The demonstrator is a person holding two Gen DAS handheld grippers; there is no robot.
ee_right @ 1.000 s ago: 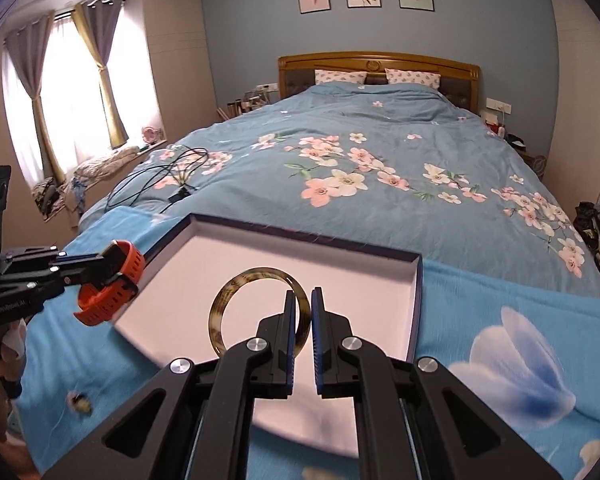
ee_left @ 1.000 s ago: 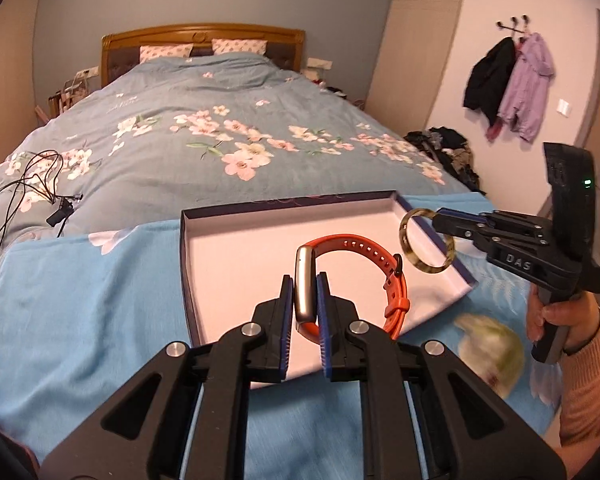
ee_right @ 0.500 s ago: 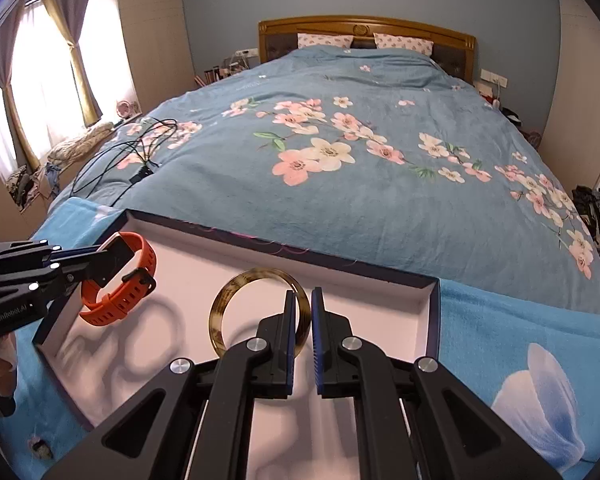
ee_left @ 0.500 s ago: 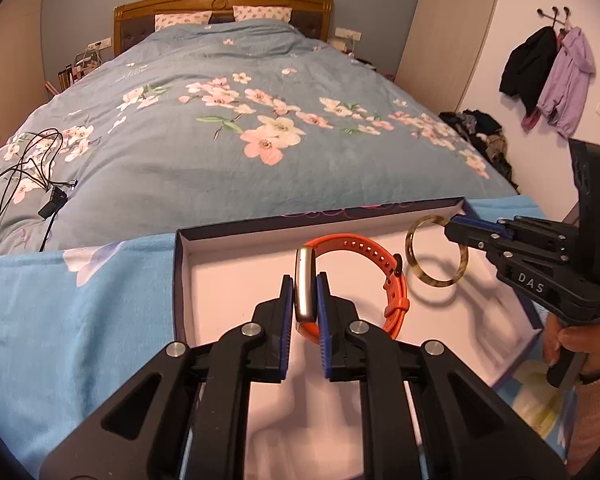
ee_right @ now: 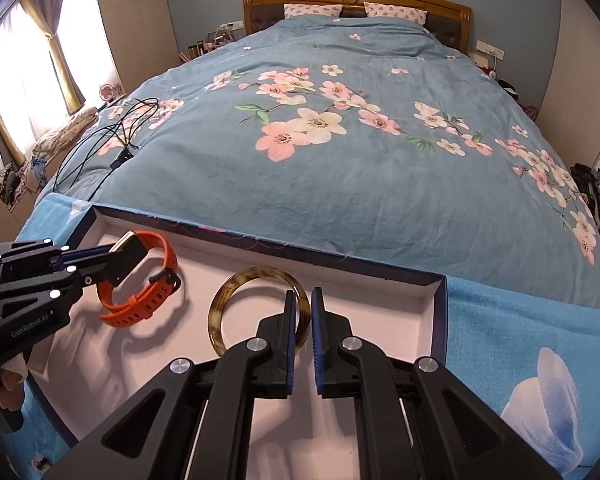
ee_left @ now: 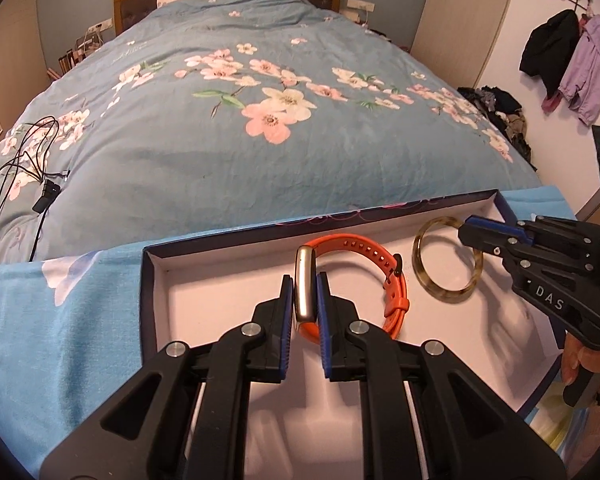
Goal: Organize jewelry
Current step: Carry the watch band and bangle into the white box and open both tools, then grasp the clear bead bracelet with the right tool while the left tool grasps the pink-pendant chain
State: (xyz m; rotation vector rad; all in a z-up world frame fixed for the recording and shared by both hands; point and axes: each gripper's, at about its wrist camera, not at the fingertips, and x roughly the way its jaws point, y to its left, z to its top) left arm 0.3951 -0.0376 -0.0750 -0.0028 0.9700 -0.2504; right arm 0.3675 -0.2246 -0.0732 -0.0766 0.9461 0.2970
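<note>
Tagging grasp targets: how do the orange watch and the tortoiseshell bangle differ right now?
The orange watch is a strap with holes, a buckle and a metal case; the tortoiseshell bangle is one plain rigid ring. The watch is opaque orange, the bangle mottled brown and translucent. The left claw grips the watch by its case; the right claw pinches the bangle's rim. Shared: both held over the open box.

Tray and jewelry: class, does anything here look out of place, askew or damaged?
Nothing stands out. The left gripper holds the orange watch and the right gripper the bangle above the tray.
</note>
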